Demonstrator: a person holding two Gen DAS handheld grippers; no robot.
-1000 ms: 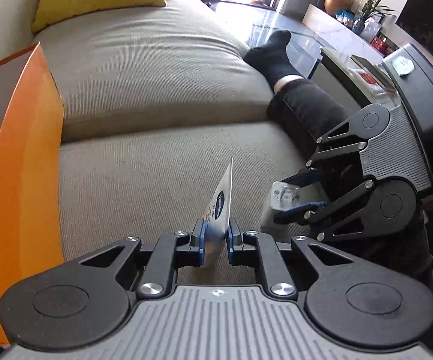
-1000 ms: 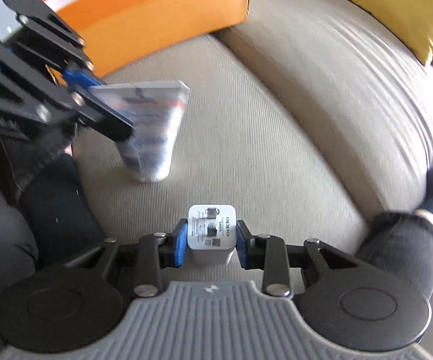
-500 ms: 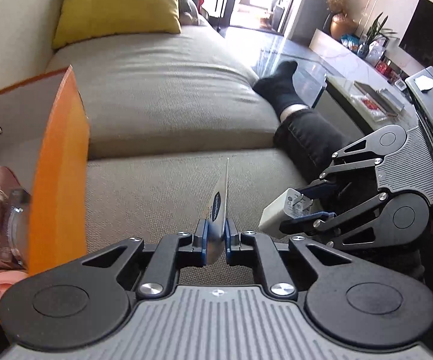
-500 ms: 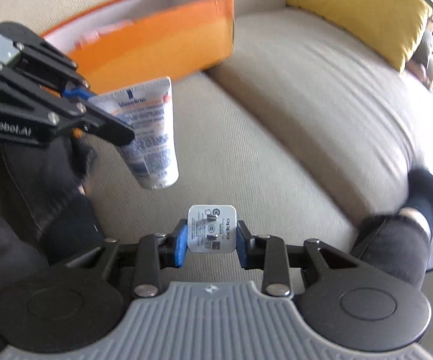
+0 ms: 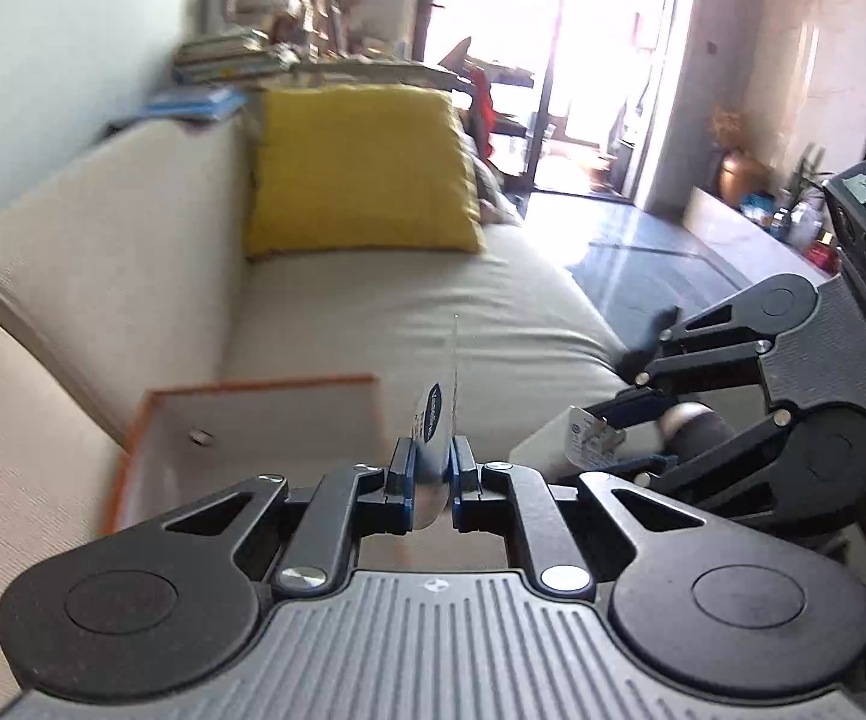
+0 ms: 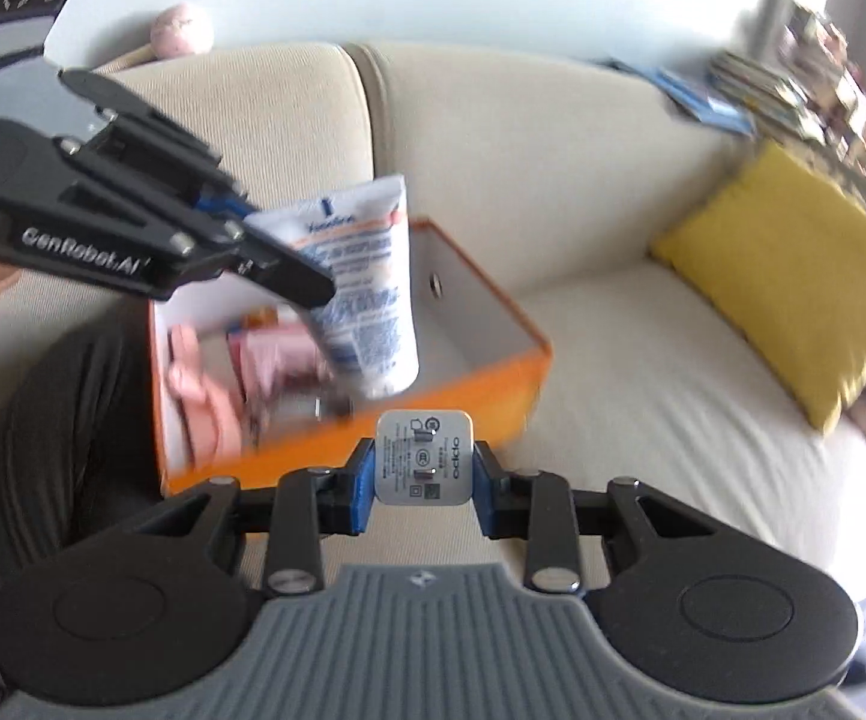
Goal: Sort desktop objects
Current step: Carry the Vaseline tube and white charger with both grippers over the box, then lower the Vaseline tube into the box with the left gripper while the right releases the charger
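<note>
My left gripper (image 5: 433,483) is shut on a white Vaseline tube (image 5: 433,420), seen edge-on. In the right wrist view the tube (image 6: 366,288) hangs cap-down from the left gripper (image 6: 288,276) above the open orange box (image 6: 493,384). My right gripper (image 6: 422,483) is shut on a white OPPO charger plug (image 6: 422,459), just in front of the box's near wall. The left wrist view shows the right gripper (image 5: 619,432) holding the charger (image 5: 559,444) to the right of the box (image 5: 252,414).
The box holds pink items (image 6: 204,384) and sits on a beige sofa (image 6: 643,372). A yellow cushion (image 5: 354,171) leans at the sofa's far end. A person's dark-clad leg (image 6: 42,420) is left of the box. Books (image 5: 228,60) are stacked behind the sofa back.
Both grippers have risen and tilted up, still holding their objects. The tube now hangs over the box's open top, and the charger has come up to the box's near wall.
</note>
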